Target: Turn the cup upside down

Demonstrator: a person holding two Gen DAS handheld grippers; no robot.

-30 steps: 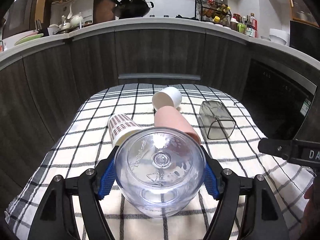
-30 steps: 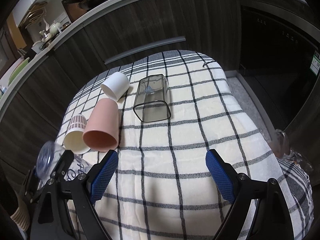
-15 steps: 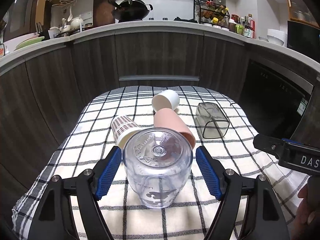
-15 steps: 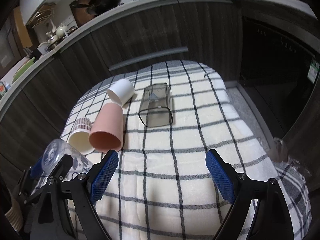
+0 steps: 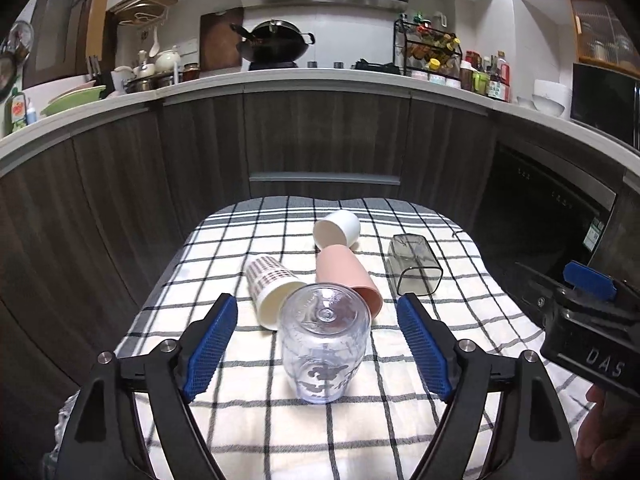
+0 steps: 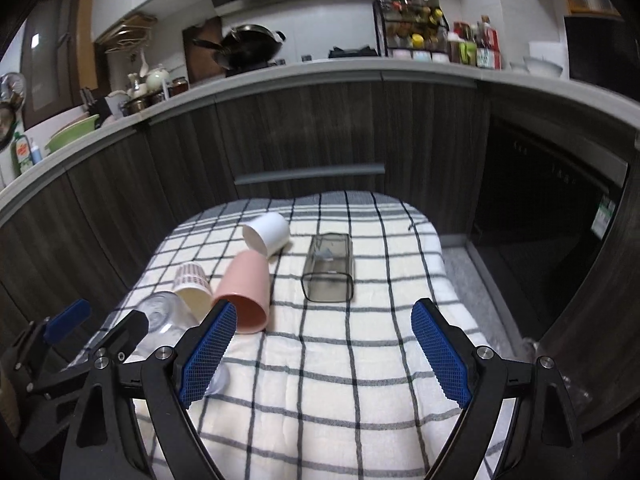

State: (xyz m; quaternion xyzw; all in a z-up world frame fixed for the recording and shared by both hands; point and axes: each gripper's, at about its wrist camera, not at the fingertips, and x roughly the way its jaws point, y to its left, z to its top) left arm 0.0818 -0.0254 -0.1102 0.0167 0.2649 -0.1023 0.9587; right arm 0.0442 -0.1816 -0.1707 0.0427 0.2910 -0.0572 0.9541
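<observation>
A clear plastic cup stands upside down on the checked cloth, its base facing up. My left gripper is open, its blue pads apart from the cup on both sides. The cup also shows at the left of the right wrist view, partly hidden by the left gripper. My right gripper is open and empty above the cloth's front part. It also shows at the right edge of the left wrist view.
Behind the clear cup lie a patterned paper cup, a pink cup, a white cup and a smoky square cup, all on their sides. Dark cabinets and a counter stand beyond the table.
My left gripper has opened and let go of the clear cup, then pulled back. The cup now stands upside down on the cloth. The right gripper has tilted up a little.
</observation>
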